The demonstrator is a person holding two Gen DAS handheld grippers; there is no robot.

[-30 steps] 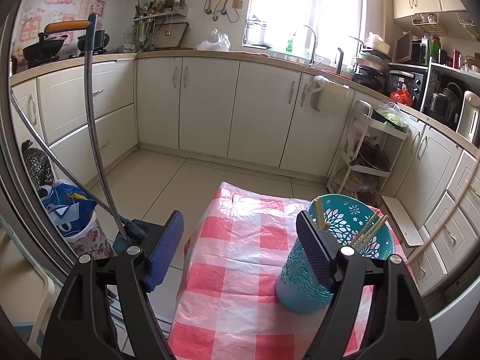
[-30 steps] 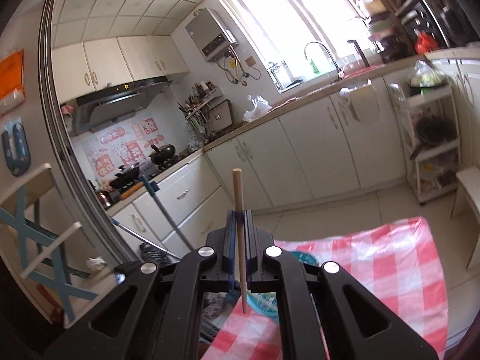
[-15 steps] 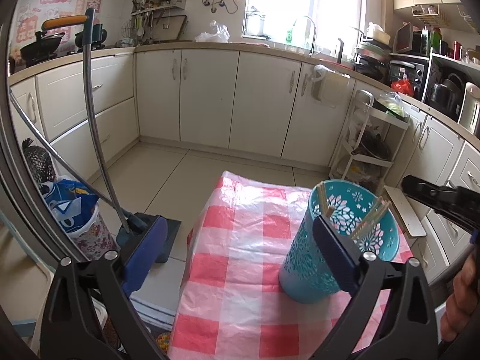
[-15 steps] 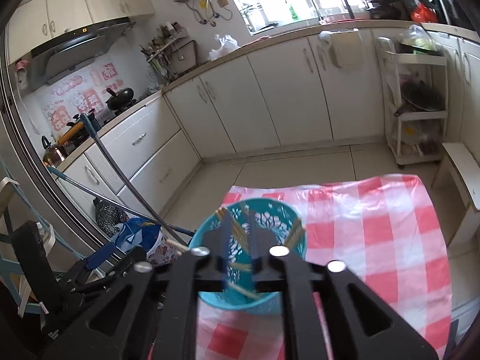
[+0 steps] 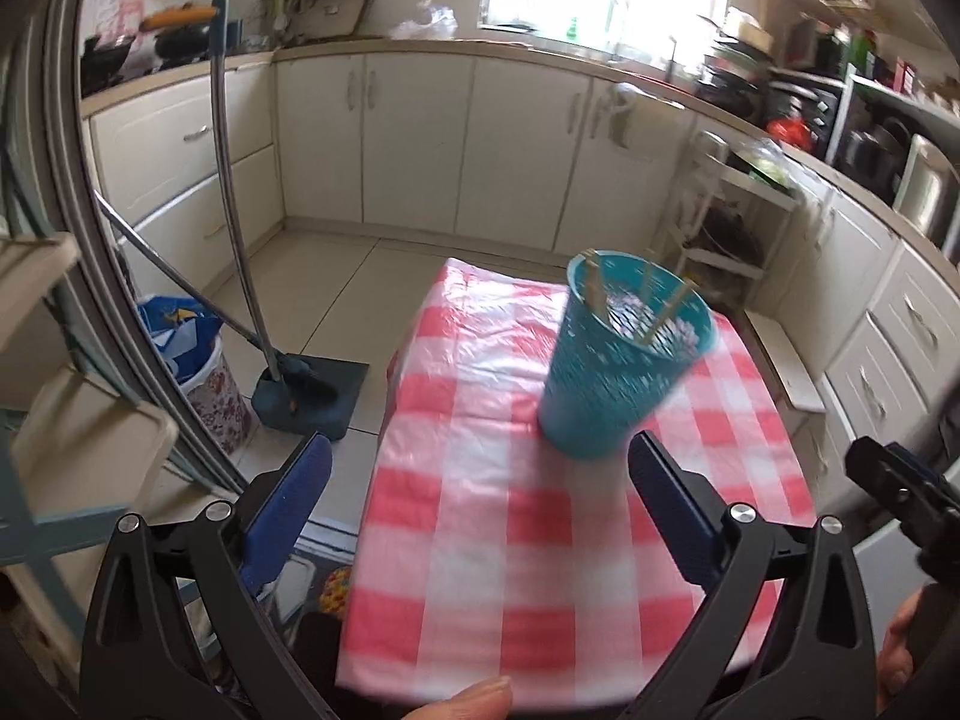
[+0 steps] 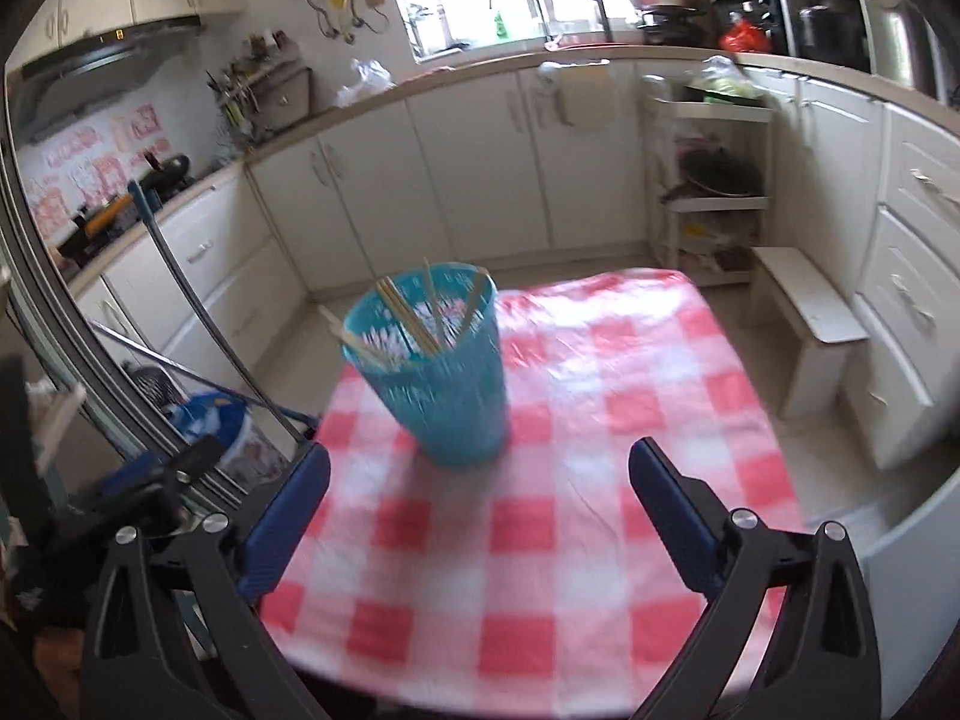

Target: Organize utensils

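Counter [image 6: 540,516], red-and-white check cloth: bare apart from 1 teal holder [image 6: 444,384] at 11 o'clock, chopsticks [image 6: 414,318] upright inside. Left tongs [image 5: 480,510] apart, empty; right tongs [image 6: 480,504] opening, nothing between them. Judgement: sorting appears finished; draw both tongs off gently, clear of the holder's rim.

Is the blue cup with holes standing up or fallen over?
Standing up. The teal perforated plastic cup sits base-down on the red-and-white checked tablecloth, mouth upward, with wooden chopsticks leaning inside.

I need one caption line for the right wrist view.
Right gripper opening, empty, before teal holder of chopsticks on checked tablecloth.
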